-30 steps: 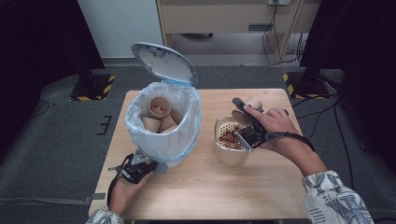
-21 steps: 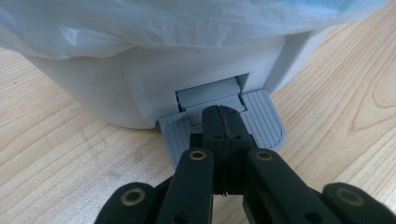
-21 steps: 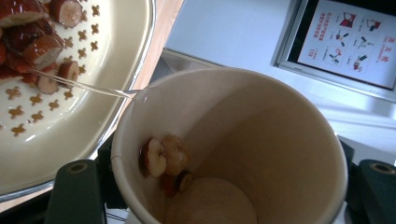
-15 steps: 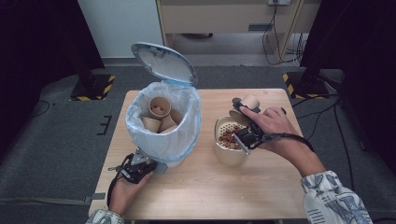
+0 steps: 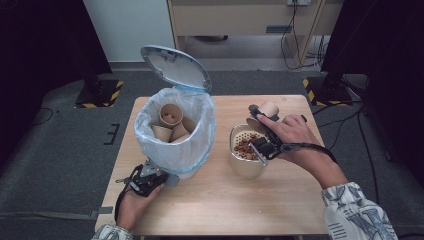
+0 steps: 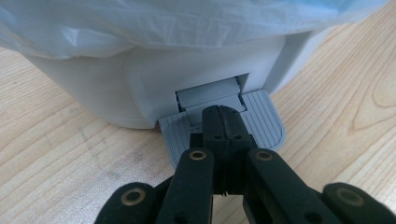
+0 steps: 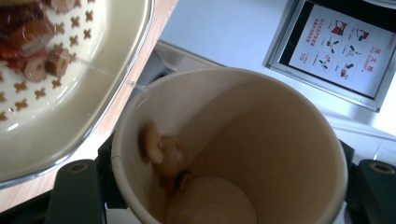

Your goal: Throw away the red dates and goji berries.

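High view first: we are tipping a paper cup (image 5: 268,109) over the perforated strainer bowl (image 5: 246,156) on the desk (image 5: 280,200), while the pedal bin (image 5: 175,135) stands open beside it. Our right gripper (image 5: 263,131) has its jaws clamped on the cup wall, and the wrist is rolled so the cup's mouth leans toward the bowl — that tilt is what lets the contents slide out. In the right gripper view the cup (image 7: 233,149) fills the space between the jaws, with a few food pieces (image 7: 163,154) clinging to its inner wall; the bowl's rim (image 7: 116,93), with reddish bits (image 7: 28,32) already caught on its holes, sits just past the cup's lip. We judge the straining nearly done, the cup not quite empty.

Left gripper view explains the other hand: our left gripper (image 6: 223,122) has its jaws shut on nothing, tips pressing down on the grey foot pedal (image 6: 261,121) at the bin's base. That pressure holds the lid (image 5: 175,67) raised — so the emptied cup can join the used cups (image 5: 172,125) already lying in the liner.
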{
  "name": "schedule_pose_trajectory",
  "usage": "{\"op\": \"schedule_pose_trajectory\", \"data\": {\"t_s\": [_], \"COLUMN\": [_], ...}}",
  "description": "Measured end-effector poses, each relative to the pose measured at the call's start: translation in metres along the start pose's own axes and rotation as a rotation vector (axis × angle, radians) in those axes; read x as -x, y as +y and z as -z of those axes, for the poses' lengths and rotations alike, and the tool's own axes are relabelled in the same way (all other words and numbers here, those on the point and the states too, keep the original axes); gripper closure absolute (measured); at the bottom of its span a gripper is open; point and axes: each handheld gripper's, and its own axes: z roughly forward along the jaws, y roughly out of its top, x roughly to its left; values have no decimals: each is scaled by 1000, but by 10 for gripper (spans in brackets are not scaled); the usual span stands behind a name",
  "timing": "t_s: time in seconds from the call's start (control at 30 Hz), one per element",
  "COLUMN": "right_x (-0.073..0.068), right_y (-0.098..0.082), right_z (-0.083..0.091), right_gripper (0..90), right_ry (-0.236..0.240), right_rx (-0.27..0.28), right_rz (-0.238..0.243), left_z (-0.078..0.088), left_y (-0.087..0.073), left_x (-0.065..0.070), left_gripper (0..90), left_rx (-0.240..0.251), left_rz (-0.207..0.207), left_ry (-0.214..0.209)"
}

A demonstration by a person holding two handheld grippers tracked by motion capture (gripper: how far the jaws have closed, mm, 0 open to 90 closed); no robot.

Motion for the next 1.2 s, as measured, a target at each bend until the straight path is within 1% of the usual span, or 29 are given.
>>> {"op": "schedule_pose_trajectory", "data": {"t_s": [0.07,0.13,0.17,0.23,0.27,0.3,0.33,0.37,0.43,0.5,0.53,0.57,0.6,0.73,0.8,0.83,0.93,0.97,1.1,1.2], "right_x": [1,2,3,4,4,3,3,3,4,4,5,6,6,8,9,10,13,14,23,29], "right_y": [0,2,3,4,2,0,-1,-1,0,1,1,1,0,-1,-1,-2,-3,-4,-5,-4], "right_z": [1,3,4,4,2,1,1,2,2,3,2,2,2,2,2,3,5,6,10,13], "right_gripper": [280,280,280,280,280,280,281,280,280,280,280,280,280,279,279,279,278,279,278,278], "right_ry": [-3,-8,-12,-16,-2,0,-2,-3,-10,-9,-14,-11,-14,-18,-21,-24,-36,-39,-55,-80], "right_rx": [2,-3,5,10,12,7,-3,-5,7,6,3,1,4,4,13,0,-1,1,0,-5], "right_rz": [0,21,26,13,-1,-21,-12,-13,-7,-8,4,5,-5,-18,-7,6,33,29,36,63], "left_z": [0,0,0,0,0,0,0,0,0,0,0,0,0,0,0,0,0,0,0,0], "left_y": [0,0,0,0,0,0,0,0,0,0,0,0,0,0,0,0,0,0,0,0], "left_x": [0,0,0,0,0,0,0,0,0,0,0,0,0,0,0,0,0,0,0,0], "left_gripper": [900,900,900,900,900,900,900,900,900,900,900,900,900,900,900,900,900,900,900,900], "left_rx": [0,0,0,0,0,0,0,0,0,0,0,0,0,0,0,0,0,0,0,0], "left_rz": [-1,-1,-1,-1,-1,-2,-1,-1,-1,-1,-1,-1,-1,-1,0,-1,-1,0,0,0], "left_ry": [0,1,1,2,2,2,1,0,0,1,1,1,2,1,0,1,0,0,1,0]}}
